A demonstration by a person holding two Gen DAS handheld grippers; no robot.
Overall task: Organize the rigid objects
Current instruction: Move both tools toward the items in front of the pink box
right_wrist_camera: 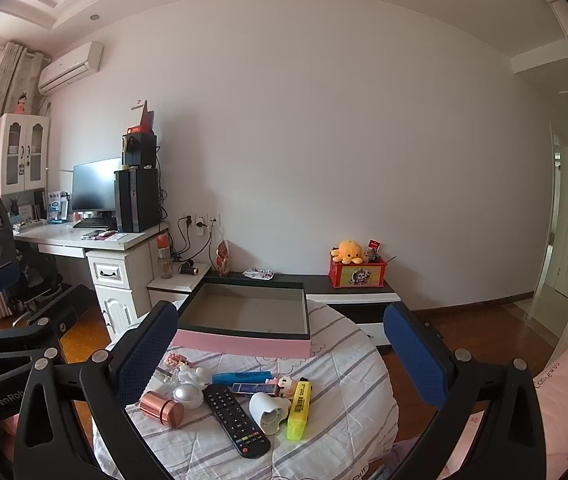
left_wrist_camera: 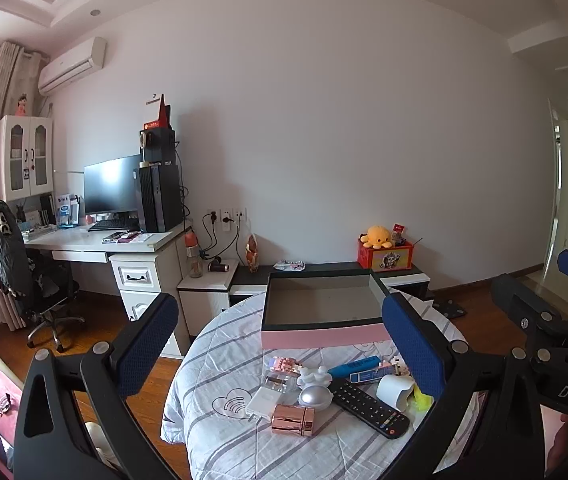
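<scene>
We hold both tools level with a round table [right_wrist_camera: 347, 432] draped in a striped quilted cloth; the left gripper [left_wrist_camera: 280, 354] stands spread wide with nothing between its blue pads, and the right gripper [right_wrist_camera: 280, 354] is spread just as wide and equally empty; neither touches anything.

At the far side of the table sits an open box [right_wrist_camera: 244, 346] with a pink outer wall, a dark rim and a bare grey inside; nothing lies in it.

The loose things cluster on the near half of the cloth, just in front of the box; a black remote control [right_wrist_camera: 236, 420] lies diagonally in the middle; to its left rest a silver dome [right_wrist_camera: 188, 395] and a rose-gold cylinder [right_wrist_camera: 162, 403] on its side; to its right a white cup-shaped piece [right_wrist_camera: 270, 412] lies tipped over, touching a yellow highlighter [right_wrist_camera: 299, 410]; farther back lie a blue tube [right_wrist_camera: 242, 377], a white figurine [right_wrist_camera: 191, 374] and a small pink block model [right_wrist_camera: 174, 359].

From the left view we also see a flat white card-like item [left_wrist_camera: 263, 402] near the cylinder.

Beyond the table, against the far wall, a low shelf carries a red box [right_wrist_camera: 357, 274] topped by an orange plush toy [right_wrist_camera: 348, 251]; a desk with a monitor [right_wrist_camera: 96, 184] stands at far left.
</scene>
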